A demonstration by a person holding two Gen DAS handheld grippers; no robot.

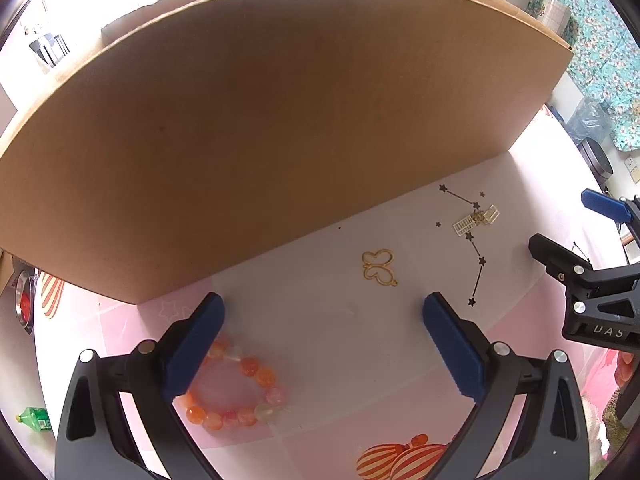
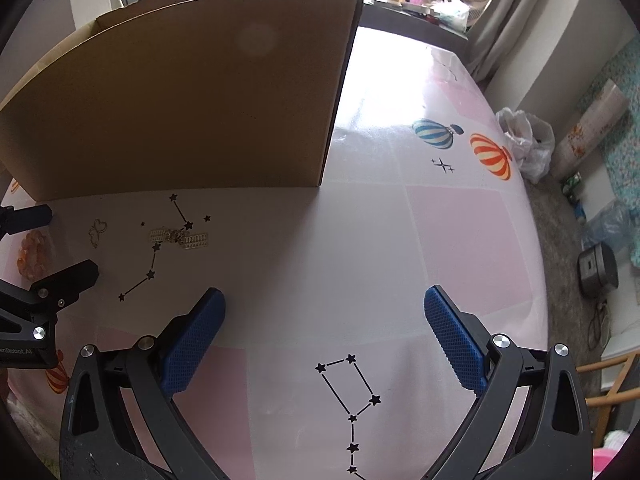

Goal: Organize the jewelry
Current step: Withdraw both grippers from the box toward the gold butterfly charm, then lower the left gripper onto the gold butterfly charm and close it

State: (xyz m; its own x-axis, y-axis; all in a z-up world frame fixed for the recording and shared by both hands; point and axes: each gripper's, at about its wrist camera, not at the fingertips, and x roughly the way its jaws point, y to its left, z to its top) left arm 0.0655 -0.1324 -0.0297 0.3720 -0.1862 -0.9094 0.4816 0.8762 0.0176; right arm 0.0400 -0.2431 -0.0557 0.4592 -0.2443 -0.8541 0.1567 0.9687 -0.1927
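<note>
Both grippers, left gripper (image 1: 323,312) & right gripper (image 2: 324,306): jaws wide, empty; bracelet (image 1: 236,392) apparently under left.

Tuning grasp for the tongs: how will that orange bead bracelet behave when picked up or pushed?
The bead bracelet is a loop of separate round beads, so it likely sags floppily when lifted. The glossy beads may slip off the left tongs' pads. Pushed, it probably deforms and slides on the smooth tablecloth.

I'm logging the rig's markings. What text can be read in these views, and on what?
"DAS" on the right gripper body, cut off.
"enRobot.AI" on the left gripper body, start cut off.
Green bottle label: too small to read.
</note>
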